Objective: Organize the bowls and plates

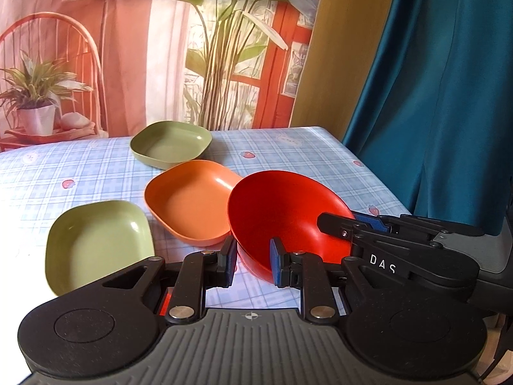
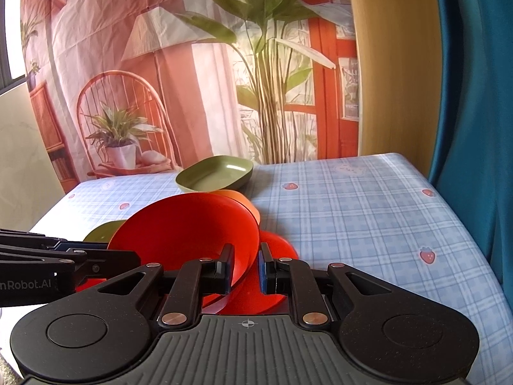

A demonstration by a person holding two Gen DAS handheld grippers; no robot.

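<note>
The left gripper (image 1: 253, 261) holds its jaws narrow on the near rim of a round red plastic bowl (image 1: 282, 211), one blue pad inside the rim and one outside. The right gripper (image 2: 245, 266) holds its jaws almost shut on the rim at the other side of the same bowl, which is tilted above the worktop (image 2: 368, 211).

In the left wrist view the body of the right gripper shows the white letters "DAS" at the lower right. In the right wrist view the left gripper shows "nRobot.AI" at the lower left edge, cut off by the frame.

The left wrist view shows three rounded-square plastic dishes on the blue checked cloth with strawberry prints: one orange dish (image 1: 192, 202) just beside the bowl, one light green dish (image 1: 96, 243) at the lower left, and one darker green dish (image 1: 171, 144) farther back.

Only the right wrist view shows a second red piece (image 2: 275, 276) low under the held bowl; its shape I cannot tell.
</note>
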